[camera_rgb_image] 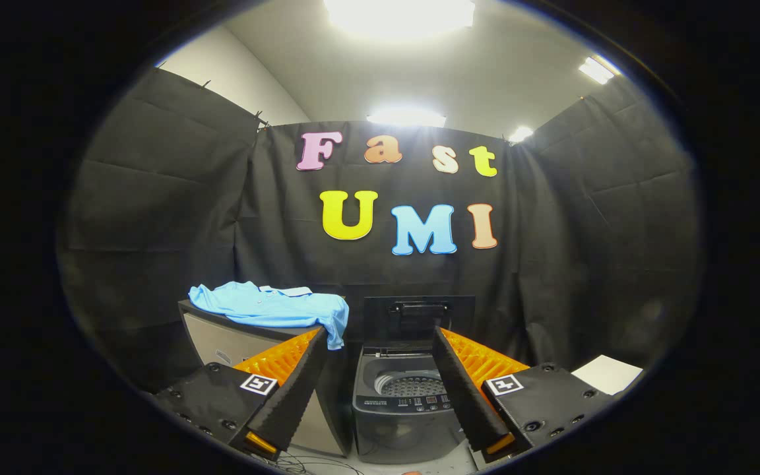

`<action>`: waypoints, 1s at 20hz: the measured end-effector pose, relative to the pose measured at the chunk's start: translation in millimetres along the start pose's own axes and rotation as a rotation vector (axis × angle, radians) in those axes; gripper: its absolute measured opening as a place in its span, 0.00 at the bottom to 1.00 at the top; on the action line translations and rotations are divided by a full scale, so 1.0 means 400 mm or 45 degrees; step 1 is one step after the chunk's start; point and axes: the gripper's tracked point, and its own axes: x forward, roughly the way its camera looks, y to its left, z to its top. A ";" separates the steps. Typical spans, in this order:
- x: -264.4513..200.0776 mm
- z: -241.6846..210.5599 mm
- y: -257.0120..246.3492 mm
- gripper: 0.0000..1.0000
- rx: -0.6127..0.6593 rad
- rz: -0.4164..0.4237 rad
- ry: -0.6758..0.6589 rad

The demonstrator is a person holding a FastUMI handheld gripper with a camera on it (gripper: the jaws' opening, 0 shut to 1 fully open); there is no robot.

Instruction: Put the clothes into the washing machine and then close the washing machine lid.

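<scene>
Nearest the camera, the gripper (380, 343) stands spread wide, its two black fingers (297, 389) flaring apart with orange ribbing on their outer sides, and nothing is held between them. A square black-and-white marker (258, 384) sits on each finger's base block.

Between the fingers and beyond them stands the washing machine (401, 406), a dark grey top-loader seen from its front and slightly above. Its lid (418, 315) is raised upright at the back, a handle across its upper part, so the perforated metal drum (413, 384) is exposed and open upward. A strip of controls (413, 401) runs along the front rim of the washer, just nearer than the drum.

Left of the washing machine, touching or just beside it, is a grey cabinet (221, 343), taller than the washer's rim; the left finger hides part of its front. On top of the cabinet lies the light blue shirt (271, 307), spread flat with its long axis running left to right, collar toward the back. One end droops over the cabinet's edge on the washer side, hanging just above the left fingertip.

Right of the washing machine, beyond the right finger, a white sheet (607, 373) lies flat. Thin cables (314, 465) trail on the pale floor in front of the washer. Black cloth walls close round behind everything, with open room above the drum.
</scene>
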 end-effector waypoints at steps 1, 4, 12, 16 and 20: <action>0.011 0.008 0.002 0.99 0.002 0.006 -0.002; 0.050 0.033 0.020 0.99 0.040 0.036 -0.008; 0.164 0.096 0.086 0.99 0.046 0.142 -0.036; 0.217 0.122 0.123 0.99 0.063 0.202 -0.041; 0.270 0.132 0.166 0.99 0.048 0.272 -0.035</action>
